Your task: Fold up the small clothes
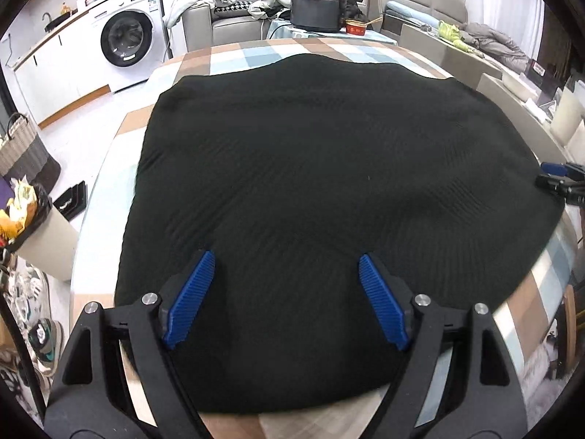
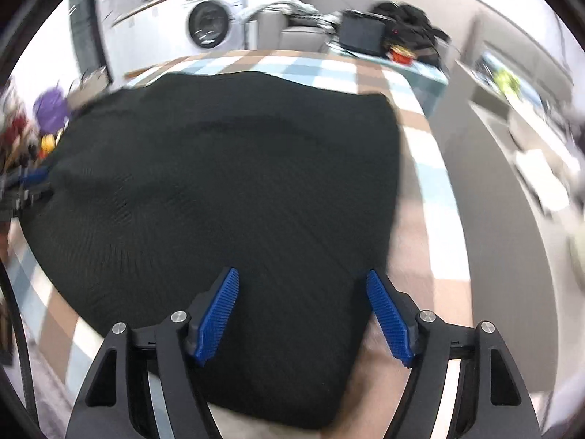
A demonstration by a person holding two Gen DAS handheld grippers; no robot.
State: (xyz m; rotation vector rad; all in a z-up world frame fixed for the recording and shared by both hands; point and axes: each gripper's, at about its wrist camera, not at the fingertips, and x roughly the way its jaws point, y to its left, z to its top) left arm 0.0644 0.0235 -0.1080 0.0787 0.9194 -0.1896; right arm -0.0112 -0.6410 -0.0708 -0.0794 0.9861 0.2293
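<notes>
Right wrist: black garment (image 2: 234,190) spread on checked worktop (image 2: 413,139).
My right gripper (image 2: 303,314) hangs over its near right corner, jaws apart, nothing pinched.

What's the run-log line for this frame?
left tongs: open, empty | right tongs: open, empty | black garment: flat on checked tablecloth
</notes>
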